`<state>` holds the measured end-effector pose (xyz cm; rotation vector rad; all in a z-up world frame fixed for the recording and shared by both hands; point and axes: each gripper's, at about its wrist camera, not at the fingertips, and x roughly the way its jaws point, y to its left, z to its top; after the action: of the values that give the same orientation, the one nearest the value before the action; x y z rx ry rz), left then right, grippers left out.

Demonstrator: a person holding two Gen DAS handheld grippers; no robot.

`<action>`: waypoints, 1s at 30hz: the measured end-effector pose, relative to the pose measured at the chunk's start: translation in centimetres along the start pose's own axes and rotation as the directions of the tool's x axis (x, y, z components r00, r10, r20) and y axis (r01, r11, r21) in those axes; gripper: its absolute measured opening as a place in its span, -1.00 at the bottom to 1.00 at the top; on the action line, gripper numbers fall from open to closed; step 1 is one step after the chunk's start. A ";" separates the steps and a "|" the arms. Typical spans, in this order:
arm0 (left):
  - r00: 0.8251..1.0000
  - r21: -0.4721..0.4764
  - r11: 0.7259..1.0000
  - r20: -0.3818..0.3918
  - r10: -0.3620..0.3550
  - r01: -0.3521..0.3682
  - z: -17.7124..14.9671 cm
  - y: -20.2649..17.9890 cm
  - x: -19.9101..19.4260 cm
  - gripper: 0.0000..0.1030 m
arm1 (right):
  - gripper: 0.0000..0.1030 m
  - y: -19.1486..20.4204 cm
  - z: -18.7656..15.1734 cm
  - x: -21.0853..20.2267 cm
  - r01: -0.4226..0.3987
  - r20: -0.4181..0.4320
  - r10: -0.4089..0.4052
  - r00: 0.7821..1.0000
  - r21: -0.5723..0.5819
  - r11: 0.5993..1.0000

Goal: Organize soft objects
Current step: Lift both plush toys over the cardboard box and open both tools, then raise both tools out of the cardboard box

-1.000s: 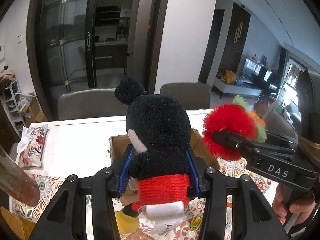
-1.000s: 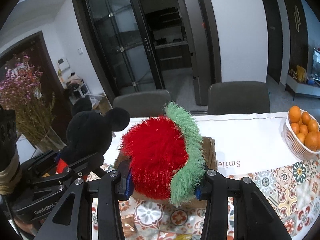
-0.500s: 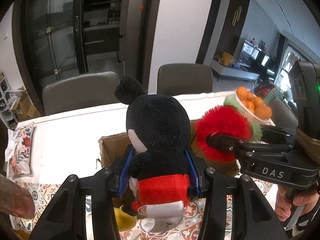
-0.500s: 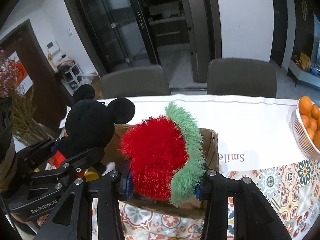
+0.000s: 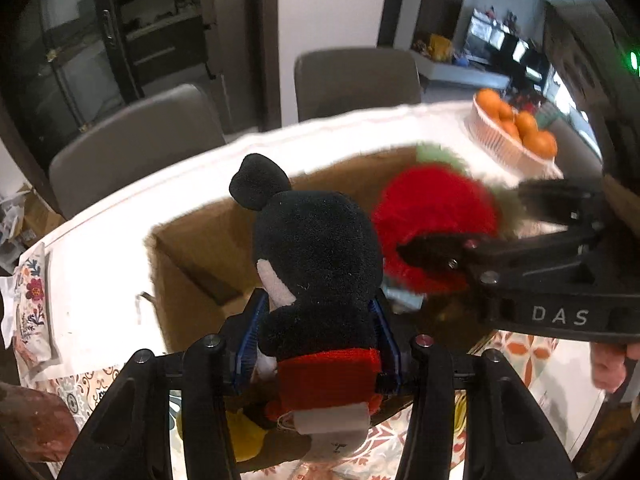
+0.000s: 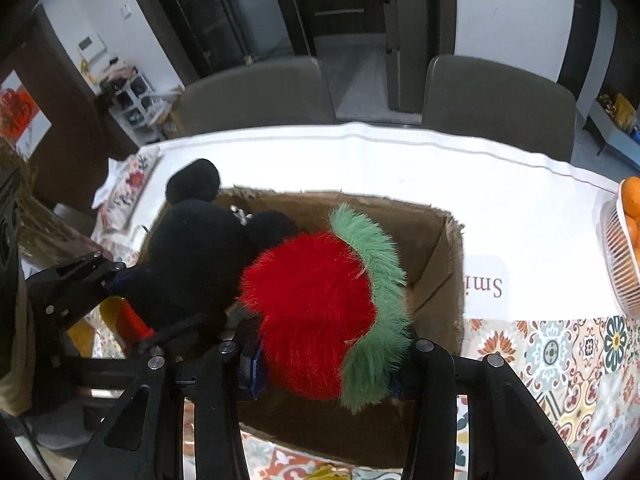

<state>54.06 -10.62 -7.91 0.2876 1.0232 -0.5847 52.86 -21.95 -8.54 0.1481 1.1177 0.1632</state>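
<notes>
Evidently for dropping in, the left gripper (image 5: 316, 332) clamps the mouse plush (image 5: 316, 264) and the right gripper (image 6: 324, 360) clamps the red fuzzy toy (image 6: 308, 308) over the cardboard box (image 6: 440, 280) at frame centre.

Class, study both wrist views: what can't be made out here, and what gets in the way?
- Cardboard box floor, both views: hidden by the mouse plush and the red furry toy.
- Printed word on the tablecloth, right wrist view: hidden partly behind the box wall.
- Basket of oranges, right wrist view: cut off by the edge.
</notes>
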 end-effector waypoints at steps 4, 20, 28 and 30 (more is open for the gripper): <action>0.999 0.025 0.999 -0.030 0.043 -0.043 -0.6 -0.3 0.8 0.34 | 0.34 0.3 0.1 1.4 -0.009 -0.053 0.008 0.999 -0.016 1.000; 0.992 -0.083 0.989 0.028 0.121 -0.119 -1.4 -1.0 -4.6 0.50 | 0.40 -0.1 -0.8 -3.1 0.066 0.085 -0.068 0.994 0.033 0.997; 0.987 -0.186 0.969 -0.015 0.161 -0.161 -3.6 -0.9 -7.4 0.50 | 0.40 0.3 -3.0 -6.2 0.101 0.140 -0.107 0.984 0.048 0.994; 0.986 -0.199 0.966 -0.016 0.167 -0.167 -4.3 -1.0 -8.0 0.50 | 0.40 0.4 -3.7 -6.9 0.105 0.141 -0.111 0.984 0.052 0.993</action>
<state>47.25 -6.77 -3.09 0.1931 1.0365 -0.3261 46.53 -22.78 -4.02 0.1363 0.9835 0.0302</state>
